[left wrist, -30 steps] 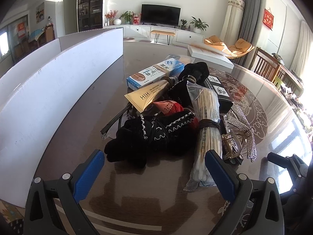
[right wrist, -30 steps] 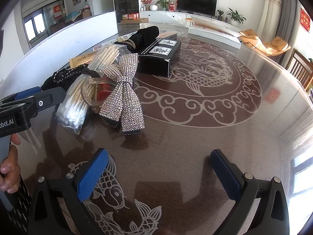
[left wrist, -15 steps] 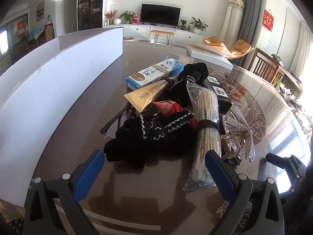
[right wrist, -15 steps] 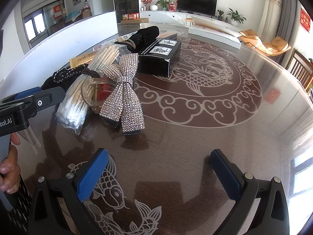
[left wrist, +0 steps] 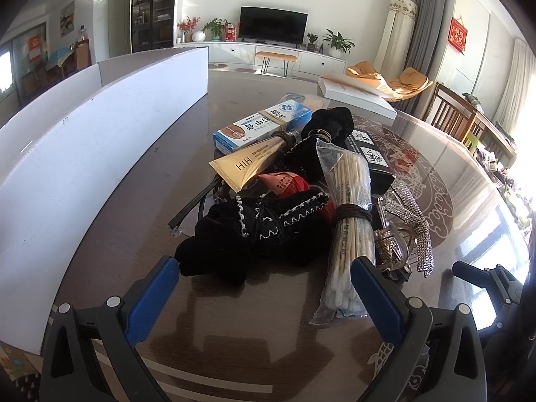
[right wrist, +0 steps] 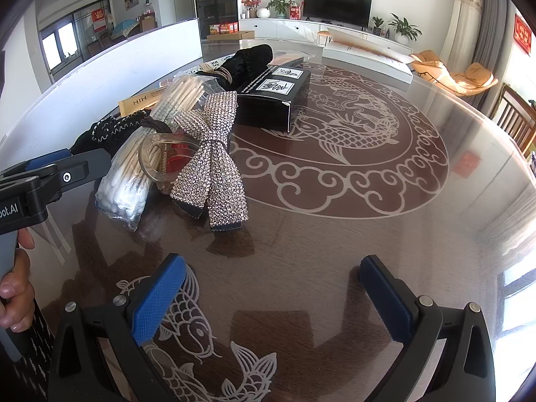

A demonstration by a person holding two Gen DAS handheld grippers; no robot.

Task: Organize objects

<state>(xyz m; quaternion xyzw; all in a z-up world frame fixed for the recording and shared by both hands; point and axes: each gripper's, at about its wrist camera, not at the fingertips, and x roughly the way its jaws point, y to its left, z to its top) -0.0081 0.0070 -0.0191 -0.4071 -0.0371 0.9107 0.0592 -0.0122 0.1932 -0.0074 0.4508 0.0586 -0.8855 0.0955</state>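
A pile lies on the brown table: black stitched gloves point(left wrist: 264, 231), a cotton swab bag point(left wrist: 348, 221), a gold tube point(left wrist: 254, 160), a blue-white box point(left wrist: 264, 124), a red packet point(left wrist: 288, 184), a black box point(right wrist: 274, 97), a rhinestone bow point(right wrist: 211, 154) and a clear hair clip point(right wrist: 160, 160). My left gripper point(left wrist: 264, 298) is open and empty just in front of the gloves and swabs; it also shows in the right wrist view point(right wrist: 50, 177). My right gripper point(right wrist: 271, 298) is open and empty over bare table, near the bow.
A white board wall point(left wrist: 83, 154) runs along the table's left side. A flat white box point(left wrist: 355, 93) lies at the far end. The table point(right wrist: 351, 234) carries a dragon and fish pattern. Chairs point(left wrist: 469, 124) stand at the right.
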